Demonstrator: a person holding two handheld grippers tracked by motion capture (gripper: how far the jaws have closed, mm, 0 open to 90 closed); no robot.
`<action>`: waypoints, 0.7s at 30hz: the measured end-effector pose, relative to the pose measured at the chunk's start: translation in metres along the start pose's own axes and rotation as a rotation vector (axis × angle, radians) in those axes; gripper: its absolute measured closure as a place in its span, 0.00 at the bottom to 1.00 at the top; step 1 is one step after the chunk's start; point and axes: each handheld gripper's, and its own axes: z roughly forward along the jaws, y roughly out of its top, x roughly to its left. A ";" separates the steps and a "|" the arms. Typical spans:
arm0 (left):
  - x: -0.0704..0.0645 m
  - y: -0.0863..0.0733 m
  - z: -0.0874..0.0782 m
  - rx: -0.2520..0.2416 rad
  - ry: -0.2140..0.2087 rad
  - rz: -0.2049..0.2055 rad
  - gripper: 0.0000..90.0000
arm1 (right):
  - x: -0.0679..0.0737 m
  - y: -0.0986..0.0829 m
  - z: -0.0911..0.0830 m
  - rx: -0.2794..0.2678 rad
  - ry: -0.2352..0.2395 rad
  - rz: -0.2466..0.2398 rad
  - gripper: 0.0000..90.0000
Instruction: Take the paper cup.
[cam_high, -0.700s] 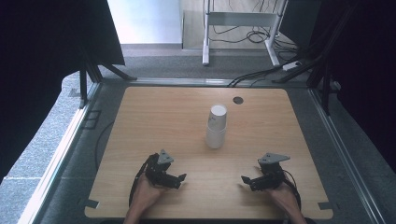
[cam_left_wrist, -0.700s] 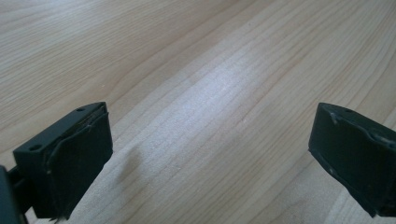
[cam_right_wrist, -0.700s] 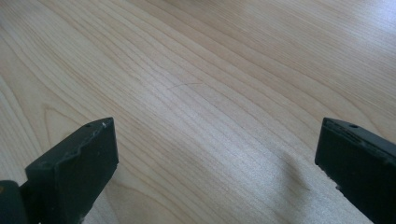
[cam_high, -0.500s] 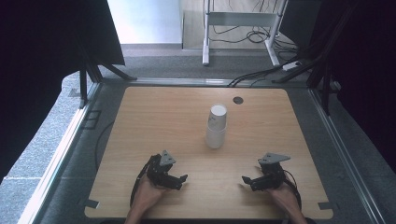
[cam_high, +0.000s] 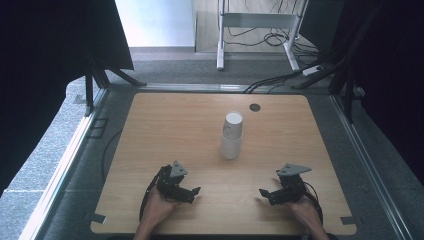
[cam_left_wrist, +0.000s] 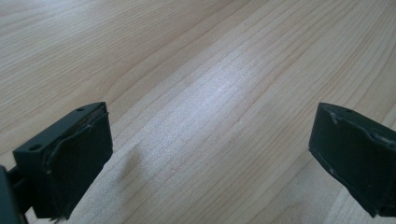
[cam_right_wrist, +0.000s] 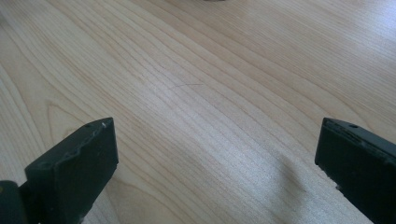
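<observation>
Between my two grippers and farther out on the table (cam_high: 150, 130), the white paper cup stack (cam_high: 231, 135) stands upright, its long axis vertical with a slight lean. From my left gripper (cam_high: 192, 192) it lies at about one o'clock; from my right gripper (cam_high: 264, 195) at about eleven o'clock. Both rest low near the table's front edge, jaws spread wide and holding nothing, with bare wood between them in each gripper view. I judge the two about equally near, the right perhaps a shade closer. Open wood surrounds the stack on every side; a small dark disc (cam_high: 255, 107) sits beyond it at one o'clock, well clear.
</observation>
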 end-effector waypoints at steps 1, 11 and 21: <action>0.000 0.000 0.000 0.000 0.000 0.000 0.00 | 0.000 0.000 0.000 0.000 0.000 0.000 0.00; 0.001 0.004 -0.003 -0.022 -0.013 -0.005 0.00 | 0.002 0.004 -0.001 -0.007 0.019 0.004 0.00; 0.004 0.010 -0.006 -0.053 -0.035 -0.010 0.00 | -0.001 0.011 -0.006 -0.022 0.037 0.025 0.00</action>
